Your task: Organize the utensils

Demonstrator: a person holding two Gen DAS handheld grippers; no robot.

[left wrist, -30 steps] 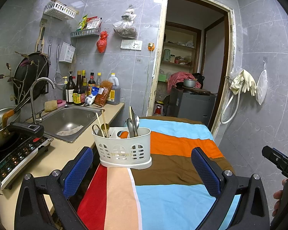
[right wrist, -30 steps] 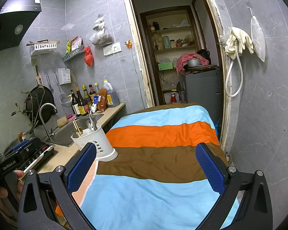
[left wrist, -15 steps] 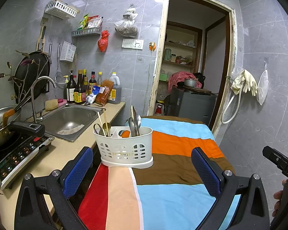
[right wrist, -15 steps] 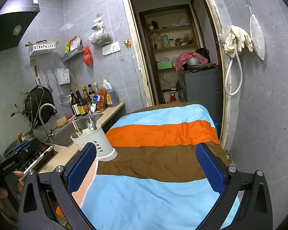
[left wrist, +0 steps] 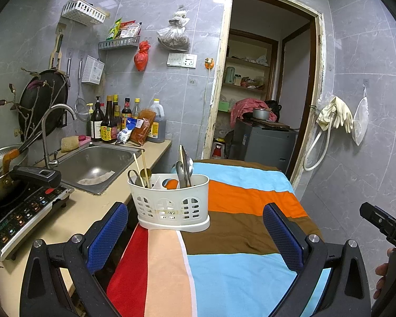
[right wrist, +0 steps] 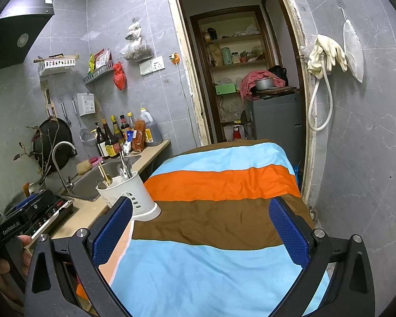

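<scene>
White "GenRobot.AI" lettering marks the left hand-held gripper; both hand-held grippers gape empty.

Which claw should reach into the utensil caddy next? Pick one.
Left. The left claw is open, with the utensil caddy straight ahead; the right claw sees it off to its left side.

A striped cloth covers the table. Left of it runs a beige counter with a steel sink and a curved tap. Bottles stand at the wall behind the sink. An induction cooker is at the near end (a pot sits on it). Gloves hang right of the doorway.
</scene>
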